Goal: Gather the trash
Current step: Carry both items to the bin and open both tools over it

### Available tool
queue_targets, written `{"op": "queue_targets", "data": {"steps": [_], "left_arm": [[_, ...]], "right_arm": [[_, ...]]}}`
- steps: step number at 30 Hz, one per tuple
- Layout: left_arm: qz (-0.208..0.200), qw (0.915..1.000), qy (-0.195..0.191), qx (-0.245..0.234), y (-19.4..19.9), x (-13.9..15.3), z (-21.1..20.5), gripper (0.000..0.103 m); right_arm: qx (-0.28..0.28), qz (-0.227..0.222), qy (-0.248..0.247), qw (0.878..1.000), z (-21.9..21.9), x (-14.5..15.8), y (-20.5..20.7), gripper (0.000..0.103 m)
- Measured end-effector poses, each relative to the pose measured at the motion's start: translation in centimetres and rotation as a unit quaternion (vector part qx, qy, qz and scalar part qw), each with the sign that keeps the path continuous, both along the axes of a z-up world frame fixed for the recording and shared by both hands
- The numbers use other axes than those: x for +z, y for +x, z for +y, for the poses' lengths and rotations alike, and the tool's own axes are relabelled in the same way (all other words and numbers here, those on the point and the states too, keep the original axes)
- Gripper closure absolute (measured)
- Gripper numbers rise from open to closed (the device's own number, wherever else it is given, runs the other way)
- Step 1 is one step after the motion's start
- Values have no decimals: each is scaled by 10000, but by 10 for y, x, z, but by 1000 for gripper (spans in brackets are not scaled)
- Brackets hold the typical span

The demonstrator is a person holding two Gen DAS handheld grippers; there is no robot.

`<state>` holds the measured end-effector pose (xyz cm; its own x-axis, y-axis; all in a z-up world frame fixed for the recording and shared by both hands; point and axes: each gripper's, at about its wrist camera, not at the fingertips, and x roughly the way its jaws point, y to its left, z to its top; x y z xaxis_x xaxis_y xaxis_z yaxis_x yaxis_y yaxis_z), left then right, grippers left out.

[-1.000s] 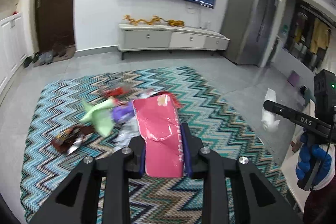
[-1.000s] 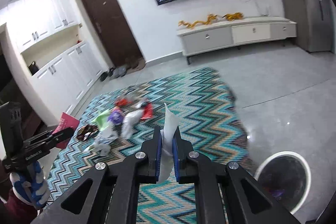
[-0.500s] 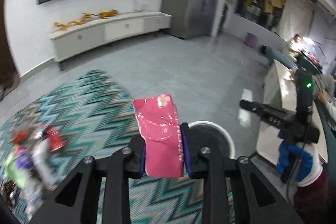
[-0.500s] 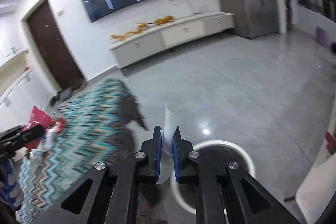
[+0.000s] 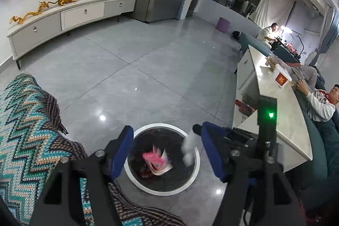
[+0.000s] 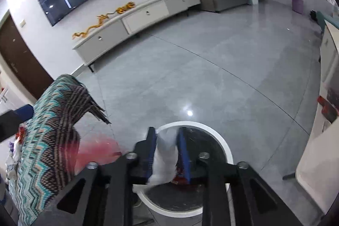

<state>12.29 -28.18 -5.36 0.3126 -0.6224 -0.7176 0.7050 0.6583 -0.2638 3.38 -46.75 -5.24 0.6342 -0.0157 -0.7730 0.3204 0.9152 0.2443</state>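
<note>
A round bin with a white rim [image 5: 161,192] and a dark liner stands on the grey floor just off the rug. My left gripper [image 5: 167,127] hovers over it, its jaws opening and nothing between them. The pink wrapper [image 5: 157,162] is falling into the bin. My right gripper [image 6: 166,130] is over the same bin [image 6: 227,147], its jaws opening too. The white paper [image 6: 166,160] is blurred between its blue pads and slipping down. In the left wrist view that paper [image 5: 188,147] drops below the right gripper's tip [image 5: 197,130].
The zigzag rug [image 5: 27,130] lies left of the bin, with more litter [image 6: 12,147] on it. A long white counter [image 5: 281,120] stands at the right, with a person [image 5: 320,103] leaning on it. A low TV cabinet [image 5: 63,18] lines the far wall.
Both grippers swung from the rug to above the bin. The left jaws have spread and the pink wrapper has dropped out. The right jaws have parted and the white paper is sliding down.
</note>
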Motion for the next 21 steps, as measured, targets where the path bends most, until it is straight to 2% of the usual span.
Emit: {"op": "queue_targets", "data": {"steps": [6,11,19,21], "left_arm": [[-213,9995,-2,223,-5,11,14,38],[-585,9957,59,715,-10,23,45,38],[-1331,9790,135,1540,-29,47,108,38],[-1569,9722,143,1735,-37,54,122,38]], "right_arm": [[-78,-35,-100,9999,4,8,-6,71],[-25,-234,-209,9995,15,28,-13,70],[231,-572,-476,9970,52,69,-18,65],[293,-649,-523,9961,63,78,-20,63]]}}
